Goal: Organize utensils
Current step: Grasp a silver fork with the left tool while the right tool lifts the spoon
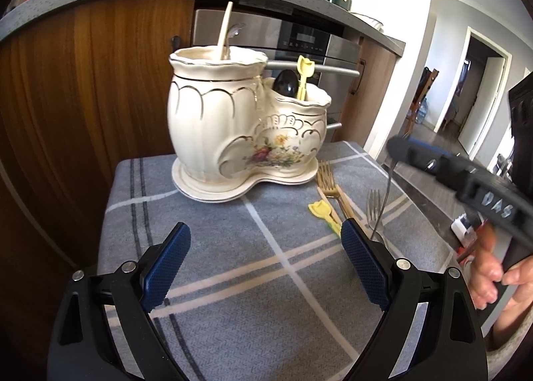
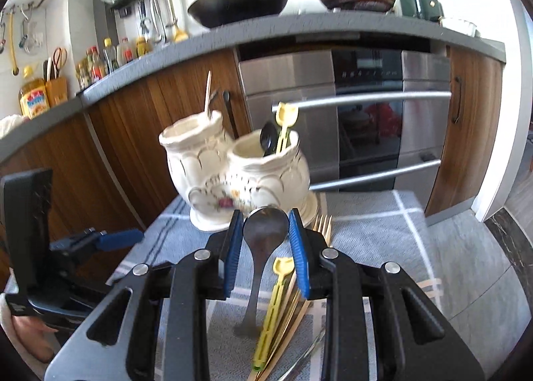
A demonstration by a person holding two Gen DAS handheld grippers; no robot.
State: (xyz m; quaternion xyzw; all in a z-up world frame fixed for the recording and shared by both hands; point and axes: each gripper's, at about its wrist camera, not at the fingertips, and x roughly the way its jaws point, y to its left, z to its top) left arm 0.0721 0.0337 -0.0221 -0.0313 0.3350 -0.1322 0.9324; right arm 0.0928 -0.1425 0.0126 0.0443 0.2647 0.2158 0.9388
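Note:
A cream ceramic utensil holder (image 1: 233, 127) with two compartments stands on a grey checked cloth (image 1: 233, 281). Its tall pot holds a cream handle and a metal spoon. The short pot holds a black spoon (image 1: 285, 82) and a yellow utensil (image 1: 303, 76). My left gripper (image 1: 265, 247) is open over the cloth, nothing between its fingers. My right gripper (image 2: 265, 234) is shut on the bowl of a silver spoon (image 2: 265, 226), lifted in front of the holder (image 2: 233, 171), with the handle hanging down. Beneath it lie a yellow utensil (image 2: 276, 297) and gold forks (image 2: 323, 224).
A silver fork (image 1: 373, 204) lies on the cloth beside gold forks (image 1: 328, 181). Behind the holder are wooden cabinets (image 1: 83, 87) and a steel oven (image 2: 366, 121). Pans sit on the counter above (image 2: 240, 1). A person's hand (image 1: 493, 274) grips the right tool.

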